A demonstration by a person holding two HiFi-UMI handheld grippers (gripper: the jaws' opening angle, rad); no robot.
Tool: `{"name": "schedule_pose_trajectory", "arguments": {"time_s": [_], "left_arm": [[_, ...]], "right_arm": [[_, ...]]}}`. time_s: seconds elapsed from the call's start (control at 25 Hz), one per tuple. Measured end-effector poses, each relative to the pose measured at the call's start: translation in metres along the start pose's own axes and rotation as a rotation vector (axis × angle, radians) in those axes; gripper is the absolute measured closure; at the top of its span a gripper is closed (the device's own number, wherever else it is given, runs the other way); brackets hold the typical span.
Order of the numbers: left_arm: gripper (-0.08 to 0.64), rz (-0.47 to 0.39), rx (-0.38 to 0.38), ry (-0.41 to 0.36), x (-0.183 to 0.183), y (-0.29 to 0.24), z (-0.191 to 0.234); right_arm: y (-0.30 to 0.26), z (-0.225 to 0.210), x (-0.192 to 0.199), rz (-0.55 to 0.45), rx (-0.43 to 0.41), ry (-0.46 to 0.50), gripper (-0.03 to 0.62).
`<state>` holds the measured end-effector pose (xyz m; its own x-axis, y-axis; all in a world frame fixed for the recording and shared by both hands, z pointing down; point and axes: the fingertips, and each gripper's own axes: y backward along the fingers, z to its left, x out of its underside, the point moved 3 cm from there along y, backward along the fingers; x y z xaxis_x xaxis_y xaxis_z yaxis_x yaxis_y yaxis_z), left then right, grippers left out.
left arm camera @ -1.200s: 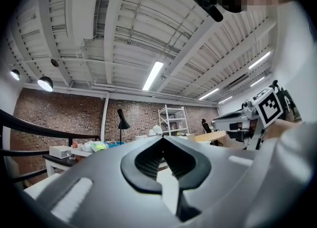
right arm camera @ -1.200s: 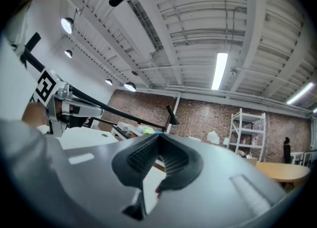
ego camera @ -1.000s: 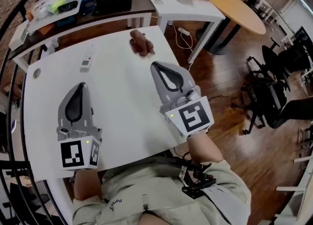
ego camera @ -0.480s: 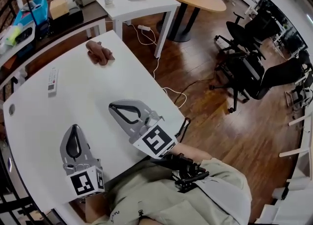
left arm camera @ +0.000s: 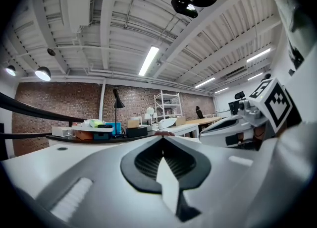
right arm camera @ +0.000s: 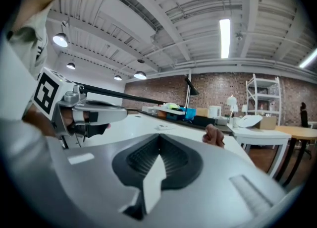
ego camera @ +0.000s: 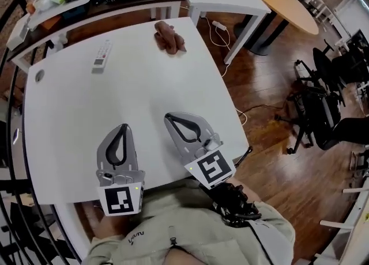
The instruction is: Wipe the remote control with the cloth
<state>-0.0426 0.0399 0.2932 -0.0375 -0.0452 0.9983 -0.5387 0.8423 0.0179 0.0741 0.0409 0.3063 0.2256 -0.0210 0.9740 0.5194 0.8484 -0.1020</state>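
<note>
Trouble looks most likely at the far side of the white table, where both task things lie well apart from the 2 grippers. The cloth sits crumpled near the far right corner, so a clumsy reach could nudge it over the edge onto the wooden floor. The remote control lies flat further left, and it would probably skate across the smooth tabletop unless 1 gripper pins it while the other wipes. The left gripper and right gripper rest near the person, both clenched on nothing, so they must open before the cloth can be pinched. The cloth is brown, soft and bunched into folds. The remote is a slim, pale, hard bar with small buttons. The grippers are grey moulded plastic with dark ribbed pads.
</note>
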Motion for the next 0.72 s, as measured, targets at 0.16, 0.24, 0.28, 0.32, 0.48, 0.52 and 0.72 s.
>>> {"name": "schedule_pose_trajectory", "arguments": {"time_s": [0.16, 0.24, 0.28, 0.32, 0.48, 0.52, 0.72], "left_arm": [[0.555, 0.009, -0.034, 0.001, 0.000, 0.007, 0.004], [0.555, 0.015, -0.046, -0.004, 0.000, 0.008, 0.005], [0.555, 0.020, -0.051, -0.007, 0.001, 0.008, 0.007], [0.555, 0.026, -0.055, -0.007, 0.003, 0.008, 0.008], [0.555, 0.051, -0.074, 0.018, 0.008, 0.003, 0.017], [0.555, 0.058, -0.077, 0.026, 0.008, 0.002, 0.018], [0.559, 0.103, -0.065, 0.055, 0.018, -0.006, 0.017]], "right_arm": [[-0.001, 0.008, 0.000, 0.004, -0.024, -0.015, 0.589], [-0.002, 0.008, -0.001, 0.010, -0.016, -0.017, 0.589], [-0.002, 0.008, 0.000, 0.014, -0.010, -0.019, 0.589], [-0.002, 0.008, 0.000, 0.018, -0.004, -0.019, 0.589], [-0.004, 0.003, -0.001, 0.014, 0.022, -0.038, 0.590], [-0.004, 0.002, -0.002, 0.009, 0.028, -0.045, 0.591], [-0.001, -0.004, 0.002, 0.008, 0.042, -0.086, 0.591]]}}
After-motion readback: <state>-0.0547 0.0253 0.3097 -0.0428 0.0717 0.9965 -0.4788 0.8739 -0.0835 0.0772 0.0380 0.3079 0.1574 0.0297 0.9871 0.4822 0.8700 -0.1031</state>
